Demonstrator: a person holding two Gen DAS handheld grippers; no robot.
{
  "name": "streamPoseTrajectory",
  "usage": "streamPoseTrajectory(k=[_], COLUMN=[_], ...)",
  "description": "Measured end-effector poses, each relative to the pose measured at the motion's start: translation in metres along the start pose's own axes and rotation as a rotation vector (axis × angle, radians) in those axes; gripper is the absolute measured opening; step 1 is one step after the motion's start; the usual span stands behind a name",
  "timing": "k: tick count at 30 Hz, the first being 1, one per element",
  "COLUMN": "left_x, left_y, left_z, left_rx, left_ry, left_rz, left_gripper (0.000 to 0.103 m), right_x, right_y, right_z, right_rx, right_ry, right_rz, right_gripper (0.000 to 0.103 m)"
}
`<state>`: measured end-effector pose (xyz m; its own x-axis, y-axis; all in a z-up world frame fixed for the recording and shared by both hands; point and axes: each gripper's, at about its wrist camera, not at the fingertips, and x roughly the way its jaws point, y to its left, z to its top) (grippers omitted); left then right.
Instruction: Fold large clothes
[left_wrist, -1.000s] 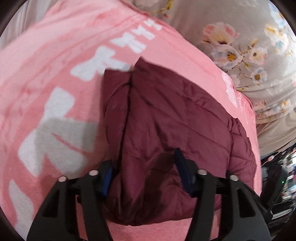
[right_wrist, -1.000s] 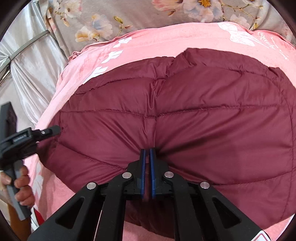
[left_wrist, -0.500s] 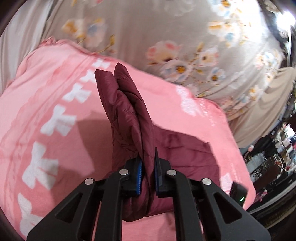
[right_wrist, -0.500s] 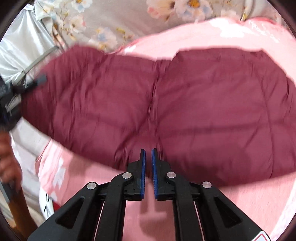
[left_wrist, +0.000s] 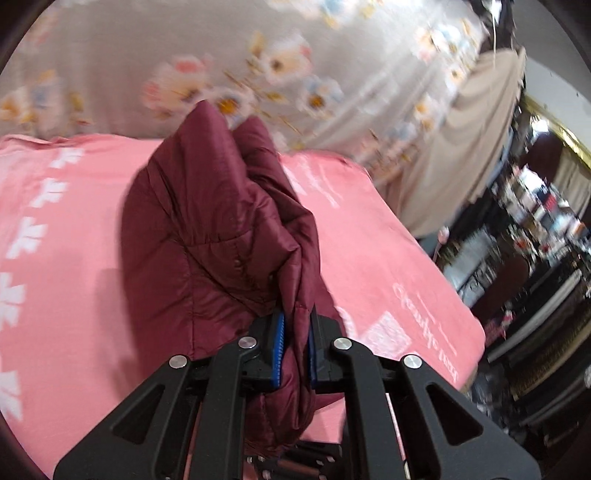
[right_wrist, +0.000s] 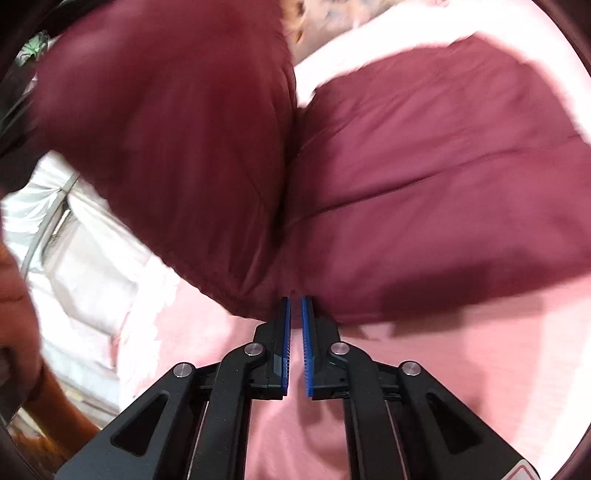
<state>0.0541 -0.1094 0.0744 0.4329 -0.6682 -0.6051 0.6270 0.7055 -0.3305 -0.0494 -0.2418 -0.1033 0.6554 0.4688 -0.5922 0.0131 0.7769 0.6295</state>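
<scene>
A maroon quilted puffer jacket (left_wrist: 221, 236) lies on a pink blanket (left_wrist: 66, 280). My left gripper (left_wrist: 295, 347) is shut on one end of the jacket and holds it up off the blanket. In the right wrist view the raised part of the jacket (right_wrist: 177, 125) bends over toward the part that lies flat (right_wrist: 443, 184). My right gripper (right_wrist: 295, 325) sits at the jacket's near edge with its blue pads close together and a narrow gap between them; nothing shows between the pads.
A grey floral sheet (left_wrist: 258, 59) lies past the blanket. A beige cloth (left_wrist: 472, 155) and cluttered dark shelves (left_wrist: 535, 240) stand at the right. A hand (right_wrist: 18, 295) and pale silver fabric (right_wrist: 74, 258) show left of the blanket.
My left gripper shut on the jacket's end and lifted it up and over. My right gripper let go of the jacket and drew back to its near edge.
</scene>
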Motion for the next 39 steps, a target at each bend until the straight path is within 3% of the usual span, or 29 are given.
streamPoseTrajectory(k=[7, 13, 16, 18, 21, 25, 26, 28, 29, 30, 33, 35, 37, 39], left_x=[0.115, 0.163, 0.174, 0.177, 0.179, 0.173, 0.169, 0.160, 0.152, 0.141, 0.104, 0.077, 0.053, 0.038], left_y=[-0.039, -0.046, -0.048, -0.050, -0.049, -0.052, -0.054, -0.061, -0.063, -0.063, -0.059, -0.052, -0.041, -0.030], left_z=[-0.024, -0.051, -0.063, -0.068, -0.072, -0.073, -0.073, -0.072, -0.071, -0.069, -0.059, -0.048, -0.031, -0.012], left_rx=[0.028, 0.021, 0.027, 0.046, 0.045, 0.058, 0.063, 0.064, 0.060, 0.054, 0.037, 0.020, 0.011, 0.010], left_ry=[0.188, 0.269, 0.278, 0.276, 0.268, 0.248, 0.244, 0.238, 0.231, 0.217, 0.182, 0.137, 0.068, 0.003], left_rz=[0.009, 0.027, 0.041, 0.052, 0.066, 0.068, 0.056, 0.017, -0.009, 0.013, -0.096, -0.114, -0.086, 0.000], left_gripper=[0.008, 0.008, 0.008, 0.008, 0.008, 0.011, 0.015, 0.029, 0.035, 0.037, 0.053, 0.053, 0.053, 0.053], right_x=[-0.072, -0.113, -0.125, -0.123, -0.113, -0.083, -0.074, -0.058, -0.053, -0.049, -0.054, -0.067, -0.077, -0.078], right_y=[-0.060, -0.090, -0.095, -0.089, -0.088, -0.086, -0.085, -0.081, -0.083, -0.086, -0.091, -0.094, -0.097, -0.102], right_z=[-0.009, 0.015, 0.046, 0.077, 0.119, 0.167, 0.176, 0.184, 0.190, 0.195, 0.206, 0.210, 0.212, 0.212], right_rx=[0.093, 0.132, 0.124, 0.110, 0.090, 0.108, 0.112, 0.113, 0.118, 0.135, 0.123, 0.122, 0.127, 0.133], right_ry=[-0.115, -0.214, -0.251, -0.264, -0.264, -0.195, -0.175, -0.129, -0.109, -0.088, -0.071, -0.084, -0.103, -0.108], right_rz=[-0.209, -0.297, -0.276, -0.238, -0.218, -0.141, -0.144, -0.145, -0.124, -0.102, -0.097, -0.095, -0.106, -0.146], right_gripper=[0.011, 0.013, 0.019, 0.047, 0.050, 0.050, 0.048, 0.034, 0.017, 0.008, 0.004, 0.003, 0.003, 0.003])
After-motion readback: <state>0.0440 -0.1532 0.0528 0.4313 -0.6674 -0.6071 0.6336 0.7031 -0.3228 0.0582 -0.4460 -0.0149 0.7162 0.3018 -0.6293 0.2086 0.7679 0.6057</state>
